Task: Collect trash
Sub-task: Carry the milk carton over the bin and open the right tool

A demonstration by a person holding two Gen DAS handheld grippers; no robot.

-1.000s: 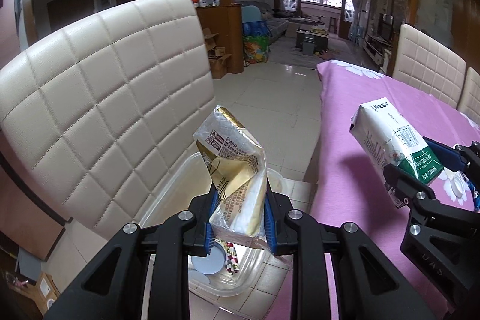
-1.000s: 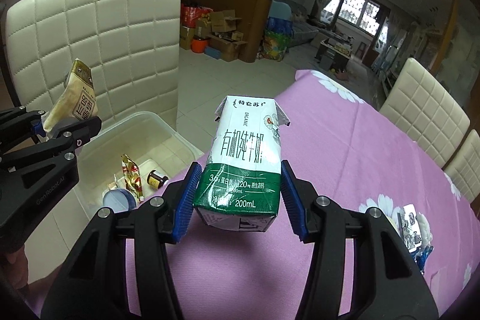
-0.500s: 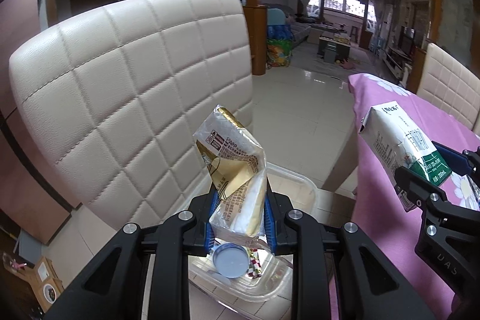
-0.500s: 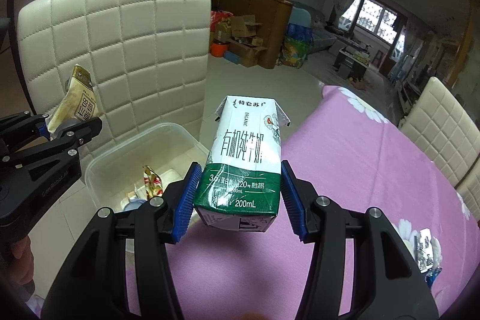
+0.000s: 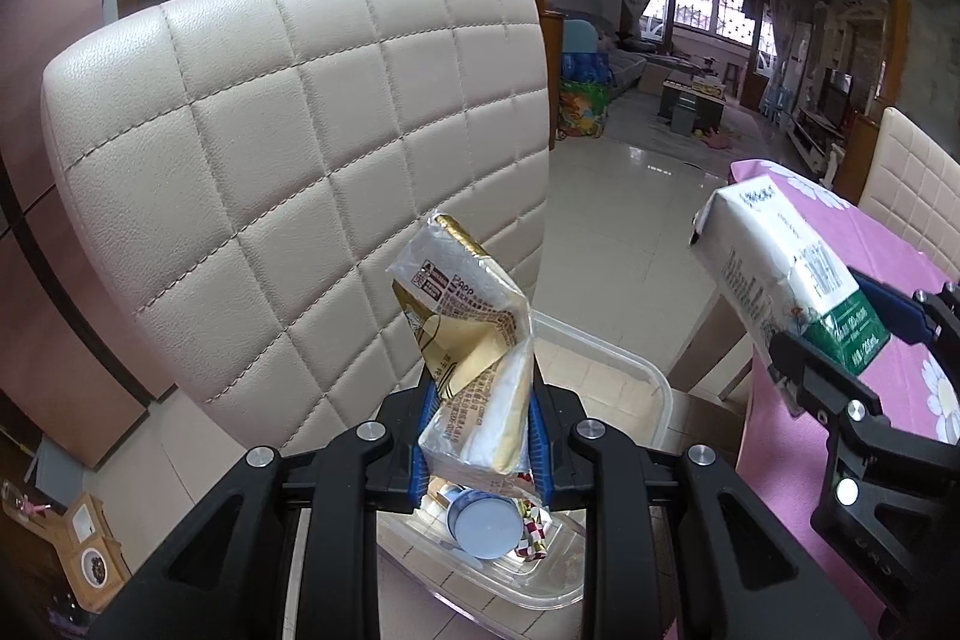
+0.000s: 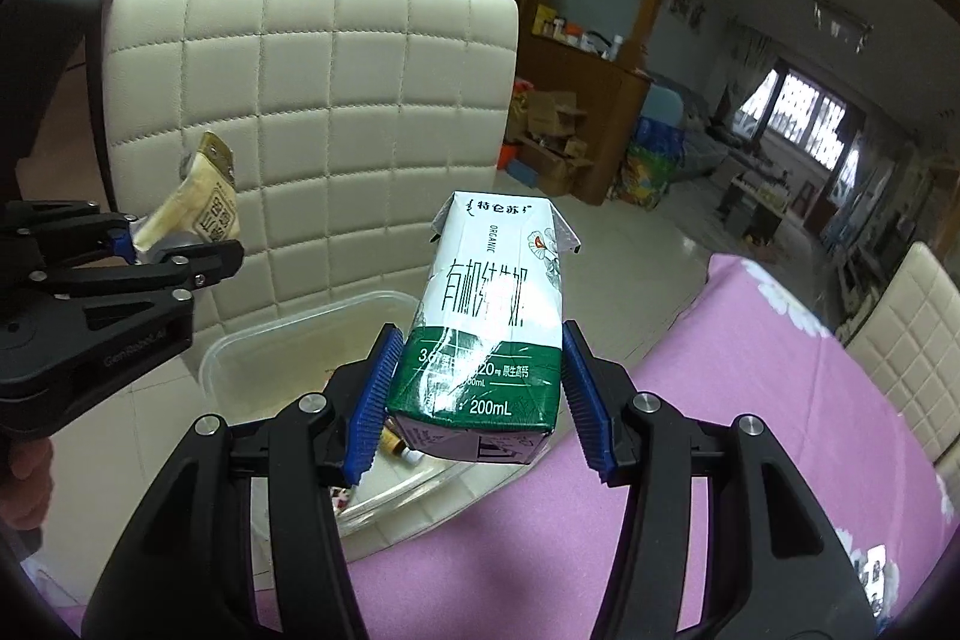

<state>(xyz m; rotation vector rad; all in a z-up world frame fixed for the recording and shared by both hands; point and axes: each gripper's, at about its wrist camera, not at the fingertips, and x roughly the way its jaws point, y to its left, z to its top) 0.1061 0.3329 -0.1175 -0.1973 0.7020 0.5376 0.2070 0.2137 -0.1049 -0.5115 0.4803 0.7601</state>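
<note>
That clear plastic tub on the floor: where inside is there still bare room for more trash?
The clear plastic tub is bare along its far side, by the cream quilted chair. The near end is crowded: a blue round lid, a crumpled patterned wrapper.

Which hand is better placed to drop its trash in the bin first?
Left, probably. The left hand-held gripper holds the wrapper right above the clear bin. The right hand-held gripper holds the milk carton nearer the bin's edge by the table.

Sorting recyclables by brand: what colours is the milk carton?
White on top, dark green band below; the carton shows best in the right wrist view.
</note>
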